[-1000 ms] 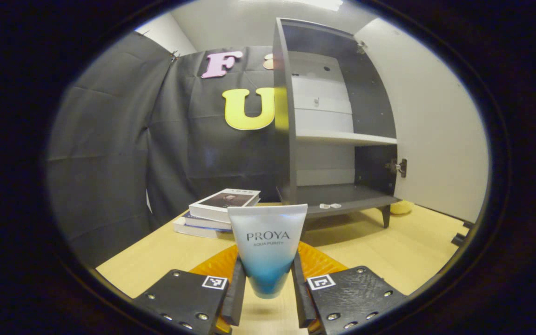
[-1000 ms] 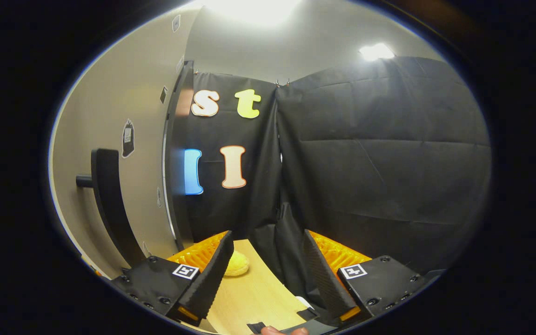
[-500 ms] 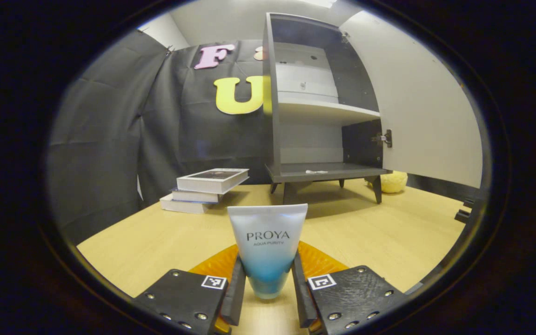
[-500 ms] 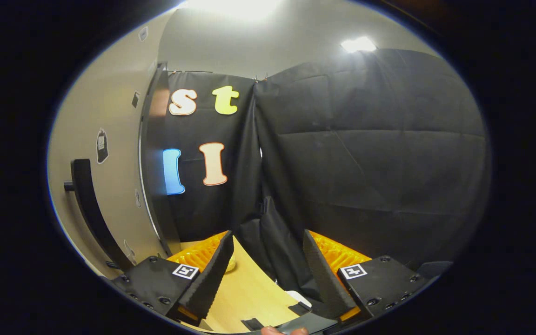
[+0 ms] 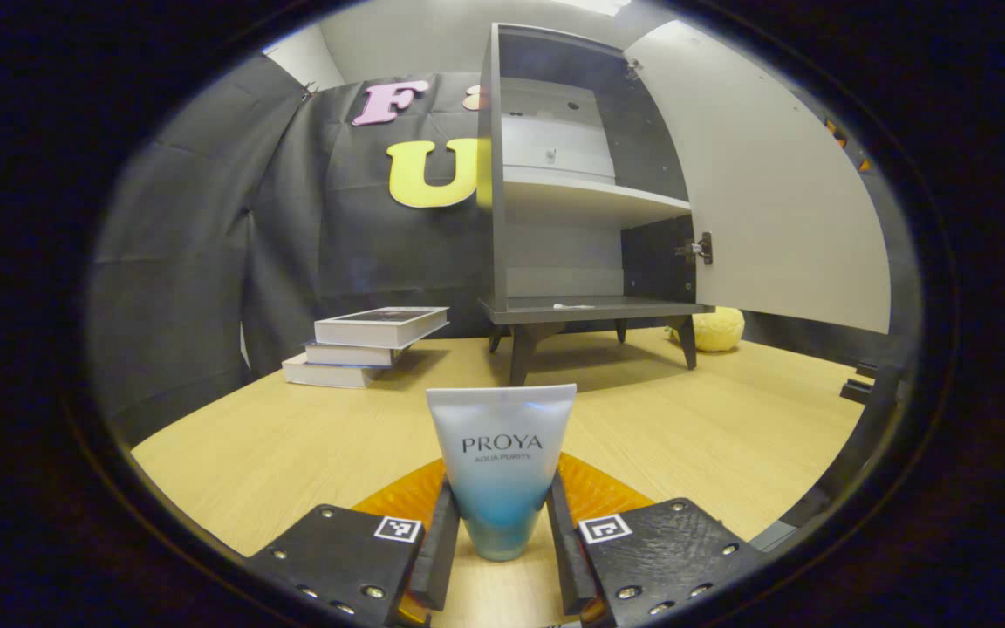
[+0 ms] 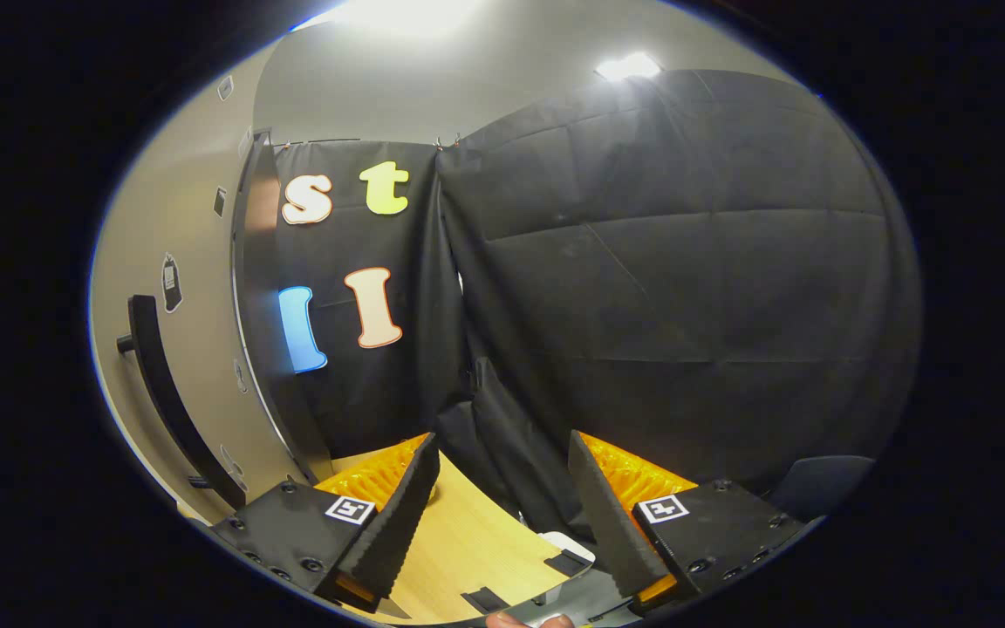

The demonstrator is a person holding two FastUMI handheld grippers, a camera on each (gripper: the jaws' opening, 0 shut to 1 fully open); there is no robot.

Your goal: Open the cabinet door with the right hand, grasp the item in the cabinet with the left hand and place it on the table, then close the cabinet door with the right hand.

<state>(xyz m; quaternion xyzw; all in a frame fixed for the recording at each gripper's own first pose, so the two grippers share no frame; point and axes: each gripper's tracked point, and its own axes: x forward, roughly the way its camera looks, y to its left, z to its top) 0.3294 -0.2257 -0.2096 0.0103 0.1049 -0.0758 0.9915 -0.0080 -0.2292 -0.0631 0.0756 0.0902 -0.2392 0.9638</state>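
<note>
Now my left hand-held gripper [image 5: 501, 545] clamps the tube [image 5: 501, 462]; I should lower it upright onto the counter [image 5: 686, 427] before the cabinet [image 5: 572, 192], then release.

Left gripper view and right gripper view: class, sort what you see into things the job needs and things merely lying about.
Part of the job:
- tube, clamped in the left gripper
- cabinet, its door open
- door handle
- table
- right gripper, open

Lying about:
- stack of books
- yellow soft thing
</note>
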